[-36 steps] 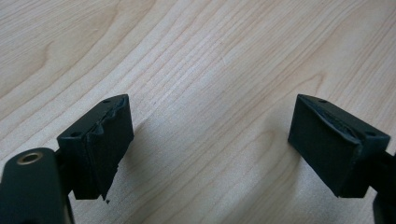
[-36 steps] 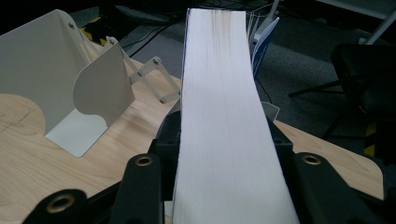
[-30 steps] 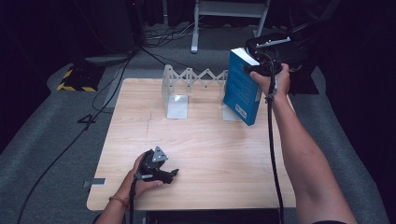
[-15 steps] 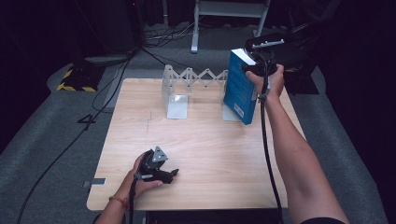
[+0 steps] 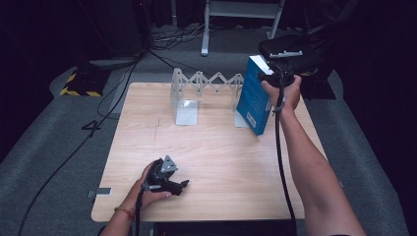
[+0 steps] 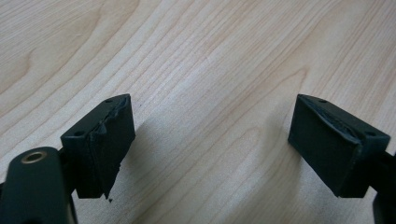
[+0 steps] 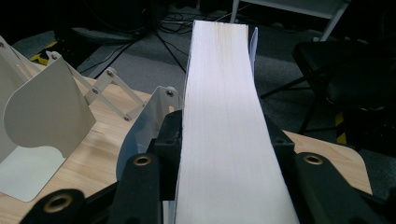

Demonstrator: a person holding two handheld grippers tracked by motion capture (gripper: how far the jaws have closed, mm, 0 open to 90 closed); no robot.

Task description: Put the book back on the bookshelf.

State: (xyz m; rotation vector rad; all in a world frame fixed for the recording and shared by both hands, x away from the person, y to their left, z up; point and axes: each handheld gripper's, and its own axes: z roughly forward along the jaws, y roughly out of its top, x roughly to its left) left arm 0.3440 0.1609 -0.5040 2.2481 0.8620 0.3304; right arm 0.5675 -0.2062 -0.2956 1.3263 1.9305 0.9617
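A blue book (image 5: 253, 96) stands tilted over the table's far right, its lower corner near the wood. My right gripper (image 5: 271, 74) is shut on its upper edge. In the right gripper view the white page edge (image 7: 224, 140) runs up between the two black jaws, which press on the covers of the blue book. A white folding bookend rack (image 5: 196, 81) stands just left of the book, and its end plates (image 7: 44, 112) are upright. My left gripper (image 5: 180, 186) rests near the table's front edge, open, with bare wood (image 6: 210, 56) between its pads (image 6: 105, 140).
The light wooden table (image 5: 211, 157) has free room across its middle. A black chair (image 7: 359, 79) stands off the far right corner. Cables (image 5: 123, 83) trail over the grey floor at the left, beside a yellow-and-black striped block (image 5: 78, 86).
The right hand and the book have shifted very slightly to the left. The left gripper has not moved.
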